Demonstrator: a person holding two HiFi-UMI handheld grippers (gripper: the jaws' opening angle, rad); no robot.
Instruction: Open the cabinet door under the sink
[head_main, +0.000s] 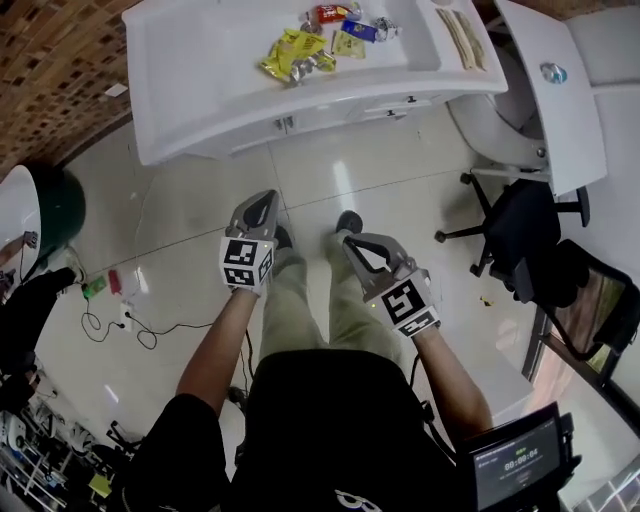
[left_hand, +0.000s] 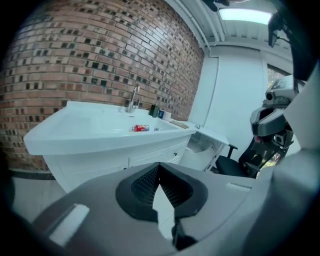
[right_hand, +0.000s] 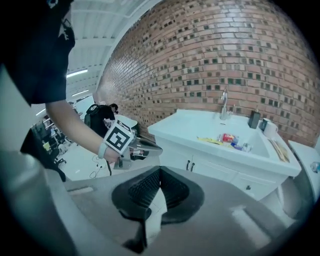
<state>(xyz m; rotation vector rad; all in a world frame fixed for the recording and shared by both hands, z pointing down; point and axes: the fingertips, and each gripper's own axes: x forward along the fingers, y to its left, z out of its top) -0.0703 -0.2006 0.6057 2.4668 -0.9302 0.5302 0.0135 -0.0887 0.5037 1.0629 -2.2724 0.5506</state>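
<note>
Left gripper and right gripper are held side by side above the tiled floor, well apart from the sink; on each gripper the jaws are together at the tips, with nothing between them. The cabinet door under the sink is closed; neither gripper touches it. Snack wrappers lie in the basin; an office chair stands to the right; a brick wall backs the sink.
</note>
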